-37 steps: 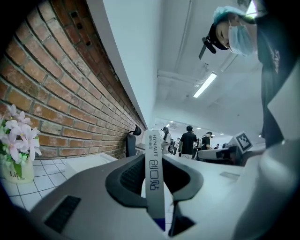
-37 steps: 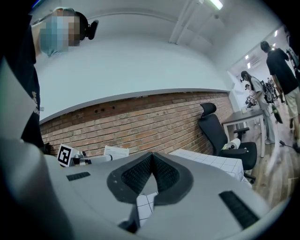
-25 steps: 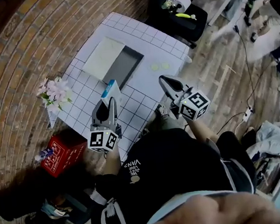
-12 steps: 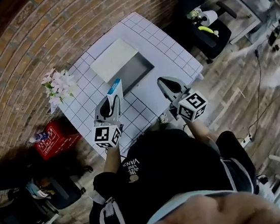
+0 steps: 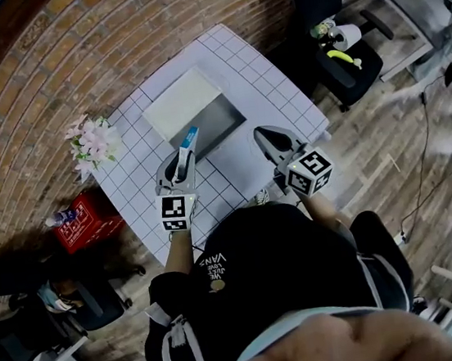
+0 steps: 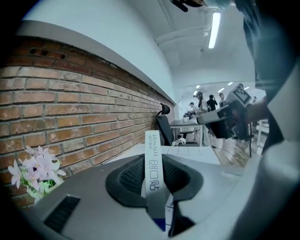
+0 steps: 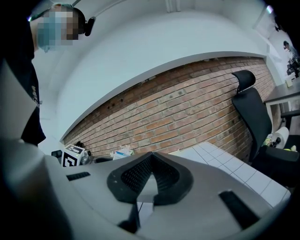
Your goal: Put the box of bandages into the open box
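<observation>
Over the table, gripping the bandage box upright by its low end in the left gripper, at the open box's near edge, right gripper closed, empty: risks clipping the rim if released early.

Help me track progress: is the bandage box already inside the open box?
No, the bandage box is clamped between the left gripper's jaws, outside the open box.
</observation>
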The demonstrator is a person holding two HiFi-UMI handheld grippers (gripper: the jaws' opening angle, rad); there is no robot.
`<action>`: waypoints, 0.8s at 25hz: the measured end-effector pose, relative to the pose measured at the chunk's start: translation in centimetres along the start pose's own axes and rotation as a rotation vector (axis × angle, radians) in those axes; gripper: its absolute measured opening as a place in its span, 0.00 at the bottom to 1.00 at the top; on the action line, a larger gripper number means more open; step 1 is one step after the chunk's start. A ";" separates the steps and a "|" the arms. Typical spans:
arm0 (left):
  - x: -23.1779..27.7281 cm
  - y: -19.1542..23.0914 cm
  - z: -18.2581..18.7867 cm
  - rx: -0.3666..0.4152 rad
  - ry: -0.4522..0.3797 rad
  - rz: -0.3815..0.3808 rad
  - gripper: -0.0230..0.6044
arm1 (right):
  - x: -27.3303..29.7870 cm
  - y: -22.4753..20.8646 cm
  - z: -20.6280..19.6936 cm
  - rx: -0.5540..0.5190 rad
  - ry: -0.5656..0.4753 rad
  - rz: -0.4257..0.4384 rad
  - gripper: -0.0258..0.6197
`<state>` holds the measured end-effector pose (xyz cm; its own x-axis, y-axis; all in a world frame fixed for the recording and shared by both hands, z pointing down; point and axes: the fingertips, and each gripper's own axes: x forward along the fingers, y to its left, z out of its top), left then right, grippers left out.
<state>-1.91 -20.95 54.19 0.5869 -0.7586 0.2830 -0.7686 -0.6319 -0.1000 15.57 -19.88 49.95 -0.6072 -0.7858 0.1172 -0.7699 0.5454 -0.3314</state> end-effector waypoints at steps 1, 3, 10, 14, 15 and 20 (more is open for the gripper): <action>0.4 -0.1 -0.3 0.023 0.017 0.004 0.18 | 0.1 -0.2 -0.1 -0.002 0.008 0.007 0.03; 1.3 -0.3 -0.8 0.055 0.047 0.008 0.18 | 0.2 -0.6 -0.3 -0.005 0.021 0.019 0.03; 3.6 -1.5 -4.1 0.131 0.181 0.007 0.18 | 0.6 -1.9 -1.0 -0.011 0.061 0.057 0.03; 5.0 -2.2 -4.7 0.157 0.235 0.001 0.18 | 0.8 -2.7 -1.1 -0.010 0.079 0.070 0.03; 5.4 -2.3 -4.9 0.167 0.248 -0.002 0.18 | 0.8 -2.9 -1.1 -0.010 0.084 0.073 0.03; 6.7 -2.5 -5.8 0.221 0.299 0.011 0.18 | 0.9 -3.8 -1.6 -0.012 0.108 0.094 0.03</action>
<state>2.52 -23.53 61.90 0.4530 -0.7064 0.5438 -0.6817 -0.6676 -0.2993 17.64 -22.18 52.85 -0.6938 -0.6956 0.1866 -0.7107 0.6192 -0.3340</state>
